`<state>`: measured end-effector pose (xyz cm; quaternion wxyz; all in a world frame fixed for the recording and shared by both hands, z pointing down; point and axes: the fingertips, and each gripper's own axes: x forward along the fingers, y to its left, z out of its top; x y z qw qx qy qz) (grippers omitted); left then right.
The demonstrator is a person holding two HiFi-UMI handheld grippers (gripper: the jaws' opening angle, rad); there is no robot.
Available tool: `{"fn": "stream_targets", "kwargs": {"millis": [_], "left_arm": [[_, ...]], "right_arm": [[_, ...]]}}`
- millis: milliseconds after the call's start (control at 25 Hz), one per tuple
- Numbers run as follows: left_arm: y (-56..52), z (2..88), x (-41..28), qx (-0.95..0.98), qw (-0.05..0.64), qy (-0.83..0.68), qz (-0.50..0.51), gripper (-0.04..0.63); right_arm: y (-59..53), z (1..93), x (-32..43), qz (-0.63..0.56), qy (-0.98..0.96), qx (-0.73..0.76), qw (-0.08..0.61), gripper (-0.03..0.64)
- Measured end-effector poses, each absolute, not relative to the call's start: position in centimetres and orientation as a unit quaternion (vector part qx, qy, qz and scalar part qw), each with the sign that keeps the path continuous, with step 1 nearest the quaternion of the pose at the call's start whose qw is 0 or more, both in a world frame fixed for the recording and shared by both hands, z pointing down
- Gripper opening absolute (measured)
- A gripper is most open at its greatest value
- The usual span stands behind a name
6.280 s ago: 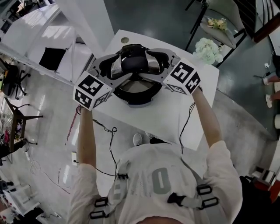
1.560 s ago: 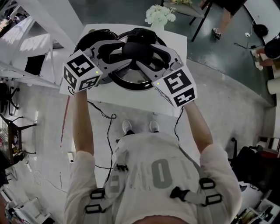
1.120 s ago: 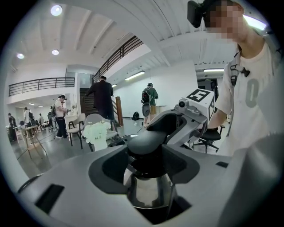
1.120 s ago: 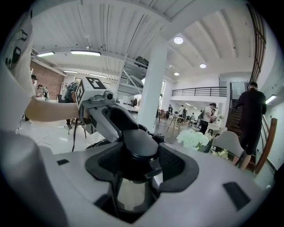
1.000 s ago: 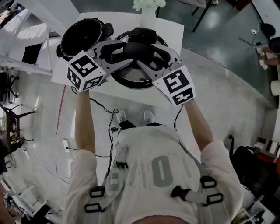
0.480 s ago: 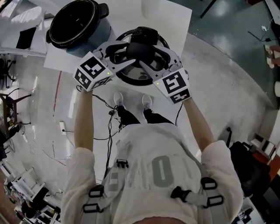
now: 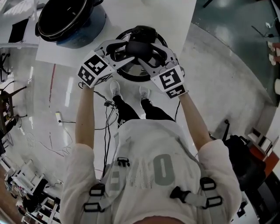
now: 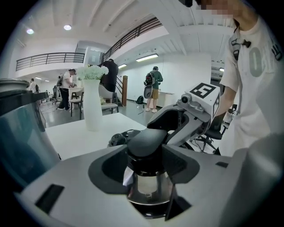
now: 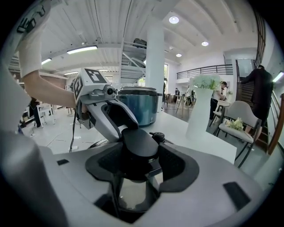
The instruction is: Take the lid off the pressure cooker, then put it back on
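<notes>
Gripping the black knob (image 8: pixel 148 141) of the lid (image 7: pixel 136 68) from opposite sides, the left gripper (image 7: pixel 126 47) and the right gripper (image 7: pixel 152 51) hold their jaws at a middling width, with the dark pads pressed against the knob's flanks. The lid's steel dome shows under the knob in both gripper views, and a small valve (image 9: pixel 158 136) sits just behind it. The lid is level at the near edge of the white table (image 7: pixel 153 13) — in the head view its near rim lines up roughly with that edge, with the person's shoes (image 7: pixel 114 88) on the floor just beyond. Whether the rim rests on the tabletop cannot be told.

The pot (image 7: pixel 65 19) stands open near the table's left edge, well apart from the lid, with a strip of bare tabletop between them. A white vase (image 8: pixel 93 106) of pale flowers stands farther back on the table, beyond the lid. To the lid's right the table runs a short way to its own edge, then open grey floor. Cables (image 7: pixel 107 105) trail on the floor below the near edge on the left. A chair (image 9: pixel 242 117) stands past the vase — people stand farther off in the hall.
</notes>
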<state>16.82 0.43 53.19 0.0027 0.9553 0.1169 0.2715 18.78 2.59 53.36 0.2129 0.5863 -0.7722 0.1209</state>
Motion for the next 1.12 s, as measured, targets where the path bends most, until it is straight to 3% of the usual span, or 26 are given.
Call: {"fn": "stream_targets", "kwargs": {"millis": [160,840,1000,1120], "left_arm": [[0.9,54.6,17.0,0.952,-0.021,0.117,0.283,0.242],[-0.2,51.6,17.4,0.966,-0.022,0.096,0.238,0.244],[-1.5,46.0,17.3,0.980,-0.044,0.048,0.190,0.242],[-2.2,41.1,16.9,0.988,-0.060,-0.010,0.143,0.232]], "right_arm": [[2.9,55.2,18.8,0.116,-0.767,0.581,0.245,0.261],[2.6,54.0,19.0,0.086,-0.779,0.569,0.249,0.285],[1.6,49.1,18.5,0.062,-0.783,0.581,0.213,0.290],[0.8,44.1,18.3,0.037,-0.783,0.599,0.162,0.245]]}}
